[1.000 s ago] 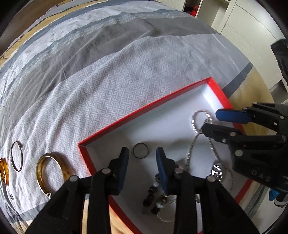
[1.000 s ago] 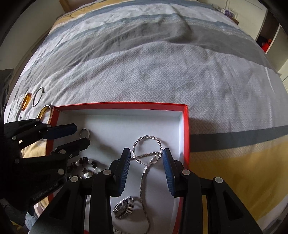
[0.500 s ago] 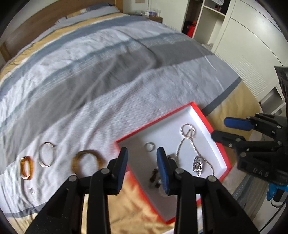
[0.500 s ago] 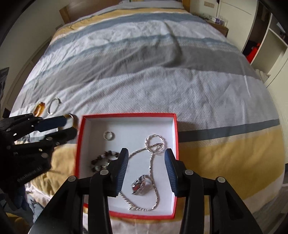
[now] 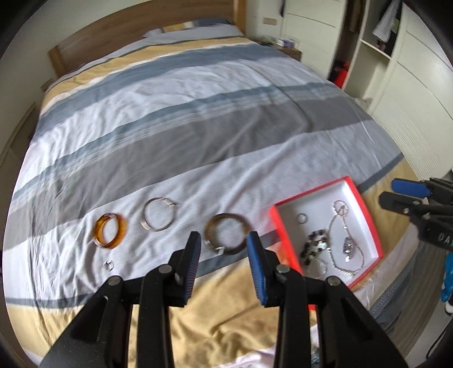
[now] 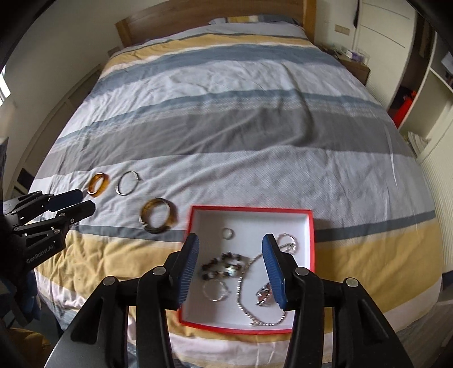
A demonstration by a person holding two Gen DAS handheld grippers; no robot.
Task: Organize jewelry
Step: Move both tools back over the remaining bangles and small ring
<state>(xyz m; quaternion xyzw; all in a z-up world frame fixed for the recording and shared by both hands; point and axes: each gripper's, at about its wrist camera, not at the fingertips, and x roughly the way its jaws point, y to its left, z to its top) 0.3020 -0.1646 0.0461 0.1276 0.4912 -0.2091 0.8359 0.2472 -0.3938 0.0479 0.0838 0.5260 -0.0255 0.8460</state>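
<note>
A red box with a white inside lies near the foot of the bed. It holds a small ring, a dark bead bracelet, a thin silver ring and a silver chain necklace with pendant. On the bedspread to its left lie a brown bangle, a silver bangle, an amber bangle and a tiny ring. My left gripper is open and empty, high above the brown bangle. My right gripper is open and empty, high above the box.
The striped bedspread runs back to a wooden headboard. White wardrobes and open shelves stand along the right. A nightstand sits beside the bed's head.
Both grippers have pulled up and back from inside the box. The whole bed and the bangles on the left have come into view. Both stay open and empty.
</note>
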